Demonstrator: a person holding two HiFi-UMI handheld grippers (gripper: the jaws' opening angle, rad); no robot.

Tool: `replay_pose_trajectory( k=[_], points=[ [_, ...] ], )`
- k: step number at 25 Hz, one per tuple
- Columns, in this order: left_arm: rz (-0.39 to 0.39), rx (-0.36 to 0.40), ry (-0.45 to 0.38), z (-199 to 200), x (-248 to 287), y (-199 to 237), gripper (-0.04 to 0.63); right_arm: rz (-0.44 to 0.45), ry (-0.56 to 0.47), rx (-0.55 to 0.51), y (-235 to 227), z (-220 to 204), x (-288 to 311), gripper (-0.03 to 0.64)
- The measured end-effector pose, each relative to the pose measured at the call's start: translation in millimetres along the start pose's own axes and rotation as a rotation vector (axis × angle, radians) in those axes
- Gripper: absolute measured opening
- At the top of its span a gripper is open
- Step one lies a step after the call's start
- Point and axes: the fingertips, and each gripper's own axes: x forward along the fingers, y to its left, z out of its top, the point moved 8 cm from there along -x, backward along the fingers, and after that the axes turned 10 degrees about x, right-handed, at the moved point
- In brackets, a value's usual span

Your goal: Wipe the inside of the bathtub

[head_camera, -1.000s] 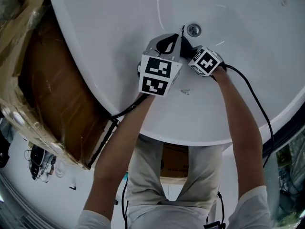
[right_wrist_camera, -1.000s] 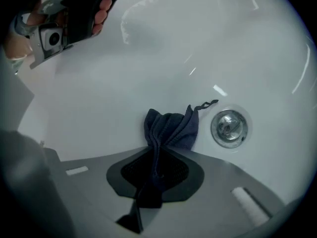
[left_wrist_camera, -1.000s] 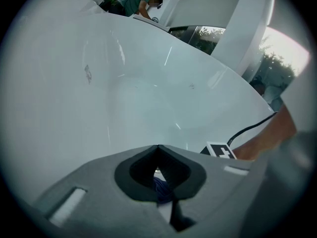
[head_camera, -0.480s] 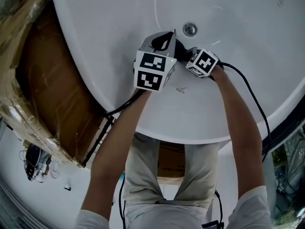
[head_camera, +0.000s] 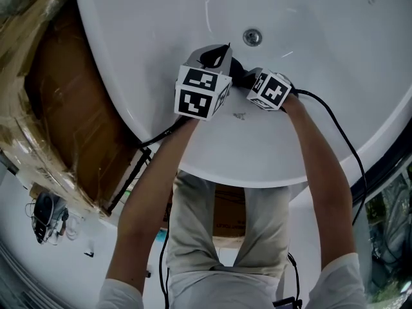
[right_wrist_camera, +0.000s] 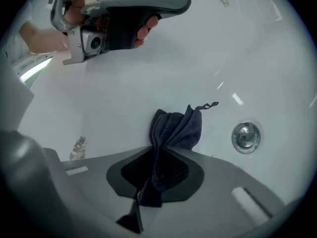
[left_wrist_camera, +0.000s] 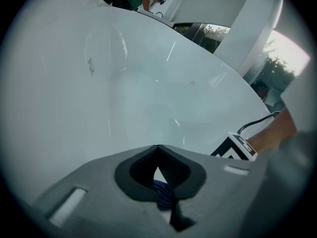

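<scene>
From up at my head, I see the white bathtub (head_camera: 154,24) under me. My two arms reach down into it. My left tongs (head_camera: 222,51) and my right tongs (head_camera: 248,77) are near each other, low in the tub. The round metal drain (head_camera: 252,37) is just past them. A small dirty spot (head_camera: 239,116) is on the tub near my right tongs. A big brown cardboard box (head_camera: 58,108) stands beside the tub on my left.

From my left tongs (left_wrist_camera: 157,148), I see the smooth white tub wall (left_wrist_camera: 124,83). The two tips are pressed together. A small dark blue lump (left_wrist_camera: 162,192) sits in the gap behind the tips. I cannot tell what it is. The marker cube (left_wrist_camera: 236,148) of my right tongs shows low on the right.

From my right tongs (right_wrist_camera: 157,150), the two jaws are squeezed tight on a dark blue cloth (right_wrist_camera: 176,125). The cloth pokes out in front in a bunch, against the white bottom of the tub (right_wrist_camera: 148,73). The drain (right_wrist_camera: 246,135) is near the cloth, to its right. A little brown smudge (right_wrist_camera: 78,148) is on the tub to the left. My left tongs (right_wrist_camera: 114,14) are up at the top, with my fingers (right_wrist_camera: 143,31) wrapped round them.
</scene>
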Motion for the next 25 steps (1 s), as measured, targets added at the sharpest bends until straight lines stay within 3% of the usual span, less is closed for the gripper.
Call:
replay_pose_trajectory(
  k=[13, 25],
  points=[
    [0.001, -0.046, 0.003, -6.7, -21.7, -21.2, -0.003, 0.045, 0.012, -0.052, 37.6, -1.7, -14.5, 0.046],
    [0.002, -0.004, -0.006, 4.9, -39.6, -32.1, -0.003, 0.087, 0.02, -0.084, 70.6, -2.8, -29.3, 0.046]
  ],
)
